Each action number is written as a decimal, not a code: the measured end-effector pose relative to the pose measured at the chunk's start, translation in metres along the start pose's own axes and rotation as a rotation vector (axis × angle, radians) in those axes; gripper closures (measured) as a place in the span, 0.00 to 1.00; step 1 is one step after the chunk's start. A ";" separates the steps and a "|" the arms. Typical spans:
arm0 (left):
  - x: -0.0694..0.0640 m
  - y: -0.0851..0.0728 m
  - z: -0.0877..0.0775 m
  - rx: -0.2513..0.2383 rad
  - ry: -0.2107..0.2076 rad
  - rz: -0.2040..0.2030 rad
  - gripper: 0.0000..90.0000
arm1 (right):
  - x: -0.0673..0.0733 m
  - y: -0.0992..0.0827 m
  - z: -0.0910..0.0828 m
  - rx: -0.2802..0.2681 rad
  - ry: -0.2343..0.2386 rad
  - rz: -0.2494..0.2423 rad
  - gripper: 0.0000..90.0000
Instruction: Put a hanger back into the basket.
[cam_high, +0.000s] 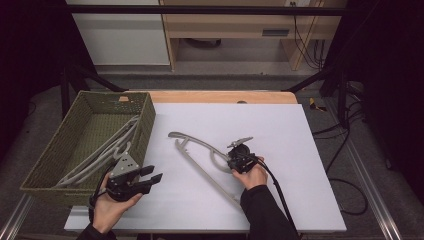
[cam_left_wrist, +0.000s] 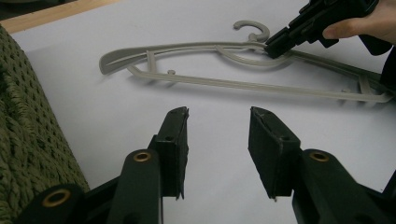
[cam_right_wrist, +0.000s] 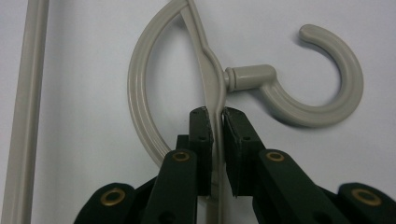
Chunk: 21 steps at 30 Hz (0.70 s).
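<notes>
Grey hanger (cam_right_wrist: 212, 93), frame centre: our right gripper (cam_right_wrist: 215, 116) clamped on thin neck; may twist loose lifting toward basket (cam_high: 145, 107). Left gripper (cam_left_wrist: 219, 135) apart, empty.

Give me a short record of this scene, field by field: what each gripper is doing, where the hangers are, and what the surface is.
right gripper: shut on the grey hanger, clamped on its top bar close to the hook
left gripper: open, nothing between its jaws, beside the basket
basket: green woven, at the table's left edge, with more grey hangers inside
surface: white board on the table
</notes>
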<state>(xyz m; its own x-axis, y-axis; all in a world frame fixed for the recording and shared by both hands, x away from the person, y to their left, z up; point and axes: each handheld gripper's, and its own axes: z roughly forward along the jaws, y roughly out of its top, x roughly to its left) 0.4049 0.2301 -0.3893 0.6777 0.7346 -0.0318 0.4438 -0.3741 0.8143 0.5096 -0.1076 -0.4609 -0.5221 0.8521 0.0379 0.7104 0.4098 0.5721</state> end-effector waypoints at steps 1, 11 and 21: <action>0.000 0.000 0.000 0.000 -0.001 0.000 0.64 | -0.003 -0.002 -0.001 -0.020 0.011 -0.024 0.90; -0.001 0.001 -0.004 -0.052 -0.013 0.014 0.49 | -0.034 -0.037 -0.063 -0.176 0.062 0.013 0.87; -0.003 0.005 -0.010 -0.113 -0.002 0.015 0.21 | -0.043 -0.092 -0.063 -0.087 0.123 -0.048 1.00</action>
<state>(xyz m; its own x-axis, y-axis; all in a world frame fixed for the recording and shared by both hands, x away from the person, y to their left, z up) 0.3996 0.2319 -0.3791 0.6850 0.7283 -0.0207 0.3651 -0.3186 0.8748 0.4370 -0.2029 -0.4634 -0.6121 0.7837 0.1054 0.6422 0.4149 0.6446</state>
